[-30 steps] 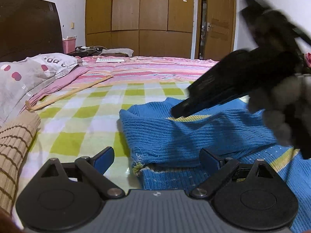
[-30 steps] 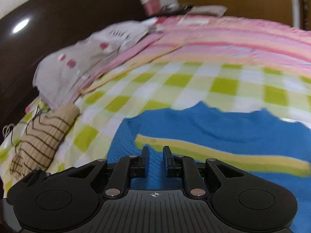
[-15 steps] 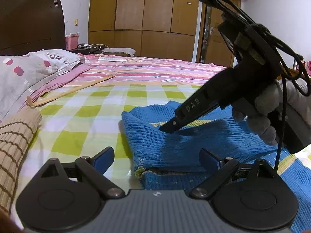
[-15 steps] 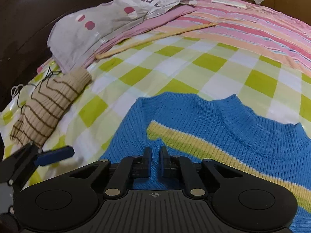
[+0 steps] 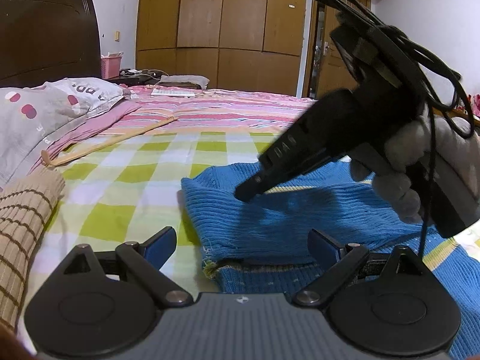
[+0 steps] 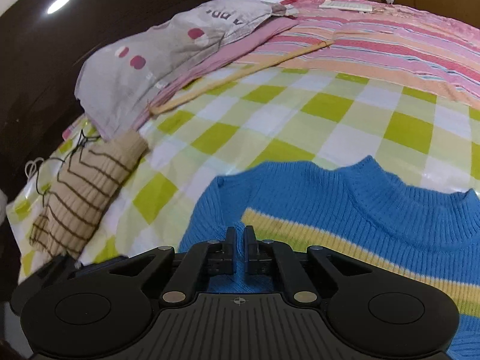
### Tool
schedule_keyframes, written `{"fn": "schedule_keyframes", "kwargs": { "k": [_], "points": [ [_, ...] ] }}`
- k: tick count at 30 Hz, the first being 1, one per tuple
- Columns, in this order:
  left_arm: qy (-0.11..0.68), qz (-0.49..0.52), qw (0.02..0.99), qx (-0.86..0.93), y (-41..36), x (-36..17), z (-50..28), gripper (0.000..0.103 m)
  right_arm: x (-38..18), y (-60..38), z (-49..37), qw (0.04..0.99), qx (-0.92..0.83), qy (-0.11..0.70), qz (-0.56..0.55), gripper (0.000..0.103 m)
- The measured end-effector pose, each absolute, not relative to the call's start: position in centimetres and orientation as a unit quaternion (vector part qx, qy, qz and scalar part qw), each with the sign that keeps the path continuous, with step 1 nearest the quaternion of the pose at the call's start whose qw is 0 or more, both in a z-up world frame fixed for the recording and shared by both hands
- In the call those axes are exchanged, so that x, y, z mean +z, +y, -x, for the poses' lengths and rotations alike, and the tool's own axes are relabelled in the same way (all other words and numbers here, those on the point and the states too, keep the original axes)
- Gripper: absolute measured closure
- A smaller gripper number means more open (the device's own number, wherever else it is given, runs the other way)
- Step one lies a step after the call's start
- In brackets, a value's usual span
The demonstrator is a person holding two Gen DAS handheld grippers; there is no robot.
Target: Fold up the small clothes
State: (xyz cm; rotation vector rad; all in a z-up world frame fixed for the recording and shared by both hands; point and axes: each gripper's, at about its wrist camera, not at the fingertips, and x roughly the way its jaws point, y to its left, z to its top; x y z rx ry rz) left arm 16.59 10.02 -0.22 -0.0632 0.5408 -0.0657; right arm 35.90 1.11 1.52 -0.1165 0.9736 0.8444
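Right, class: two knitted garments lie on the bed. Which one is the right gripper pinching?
The blue sweater with the yellow stripe; the right gripper is shut on its fabric. The beige brown-striped knit lies untouched beside it.

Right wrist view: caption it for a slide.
Right gripper shut on the blue sweater on a checked bedsheet.

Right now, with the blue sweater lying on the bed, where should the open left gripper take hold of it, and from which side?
Grip the sweater at its near doubled edge, coming in low from the front. That edge lies between the left gripper's open fingers and stands slightly off the bed.
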Motion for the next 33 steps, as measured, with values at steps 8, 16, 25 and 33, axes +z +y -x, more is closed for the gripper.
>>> {"fn": "schedule_keyframes", "kwargs": {
  "k": [8,16,25,33],
  "points": [
    [0.267,0.031,0.962,-0.035,9.9,-0.2,-16.6,0.004,2.0,-0.4,-36.2,0.811,0.38,0.445,0.019,0.092],
    [0.268,0.033,0.962,-0.034,10.1,-0.2,-16.6,0.004,1.3,1.4,-37.8,0.791,0.39,0.47,0.025,0.087],
    [0.268,0.032,0.962,-0.034,10.0,-0.2,-16.5,0.004,0.6,1.9,-36.9,0.781,0.393,0.483,0.046,0.092],
    [0.265,0.029,0.963,-0.036,9.8,-0.2,-16.4,0.004,2.1,2.3,-36.8,0.794,0.4,0.459,-0.002,0.097]
  ]
}}
